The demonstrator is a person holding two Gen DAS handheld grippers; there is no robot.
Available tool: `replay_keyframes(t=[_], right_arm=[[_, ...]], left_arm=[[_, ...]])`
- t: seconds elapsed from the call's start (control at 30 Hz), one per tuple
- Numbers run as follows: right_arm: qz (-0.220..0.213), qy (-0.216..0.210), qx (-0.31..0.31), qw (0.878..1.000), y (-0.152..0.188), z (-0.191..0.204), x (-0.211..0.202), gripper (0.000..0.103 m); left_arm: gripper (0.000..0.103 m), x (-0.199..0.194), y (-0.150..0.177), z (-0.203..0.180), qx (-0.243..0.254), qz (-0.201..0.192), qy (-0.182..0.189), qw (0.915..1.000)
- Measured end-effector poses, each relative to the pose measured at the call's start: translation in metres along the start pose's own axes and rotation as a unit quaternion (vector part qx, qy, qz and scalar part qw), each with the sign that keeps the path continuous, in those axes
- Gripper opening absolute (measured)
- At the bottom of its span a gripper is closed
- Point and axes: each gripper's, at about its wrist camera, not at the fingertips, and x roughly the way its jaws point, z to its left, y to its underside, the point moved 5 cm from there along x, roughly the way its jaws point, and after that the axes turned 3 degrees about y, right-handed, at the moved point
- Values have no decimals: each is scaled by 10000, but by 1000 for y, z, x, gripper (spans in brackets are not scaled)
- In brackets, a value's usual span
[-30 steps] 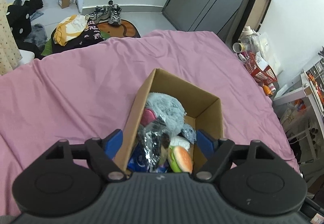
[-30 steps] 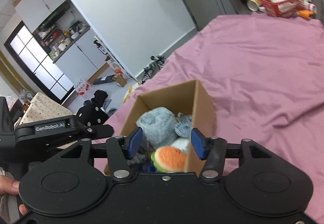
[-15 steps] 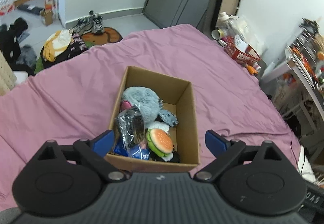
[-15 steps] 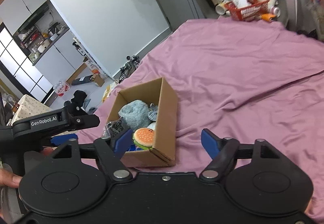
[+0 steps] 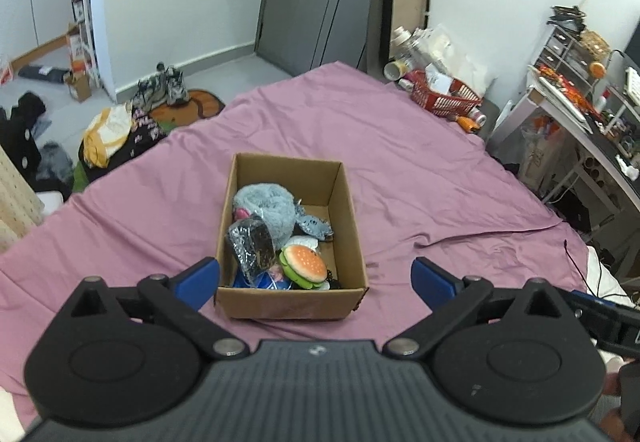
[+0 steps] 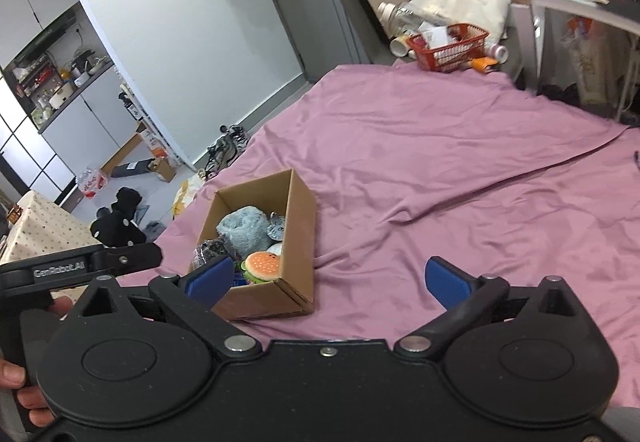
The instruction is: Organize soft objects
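Observation:
A brown cardboard box (image 5: 352,226) (image 6: 302,226) stands on the purple bedsheet (image 5: 400,170). It holds a grey fluffy plush (image 5: 268,204) (image 6: 244,228), a burger plush (image 5: 303,264) (image 6: 262,265), a dark item in clear wrap (image 5: 252,248) and other small soft things. My left gripper (image 5: 316,278) is open and empty, held back above the box's near end. My right gripper (image 6: 328,278) is open and empty, back and to the right of the box. The left gripper's body (image 6: 80,266) shows at the left of the right wrist view.
A red basket (image 5: 444,98) (image 6: 450,48) and bottles sit at the bed's far corner. A desk with clutter (image 5: 580,114) stands to the right. Clothes and shoes (image 5: 160,90) lie on the floor beyond the bed's left edge.
Both grippers have pulled up and back from the box and opened wider. The box now looks smaller and whole in both views. The toys stay in the box.

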Motion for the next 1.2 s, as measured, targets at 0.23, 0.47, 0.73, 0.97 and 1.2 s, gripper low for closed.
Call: replay_keyframes(t=[0.23, 0.47, 0.73, 0.97, 1.2], right_arm=[[25, 215, -152, 9997, 4, 3, -27, 103], [-72, 277, -380, 9989, 8, 14, -54, 103], [-318, 456, -388, 9977, 12, 16, -86, 103], [-526, 614, -512, 9954, 21, 17, -107, 103], [-581, 528, -478, 9958, 28, 18, -120, 103]], left_arm=[[101, -33, 8, -5, 200, -137, -40, 9997], [101, -60, 16, -9, 438, -207, -221, 9986], [101, -89, 28, -19, 728, -301, -148, 9968], [101, -111, 39, -23, 827, -409, -100, 9957], [101, -130, 48, -25, 862, -544, -43, 9948]])
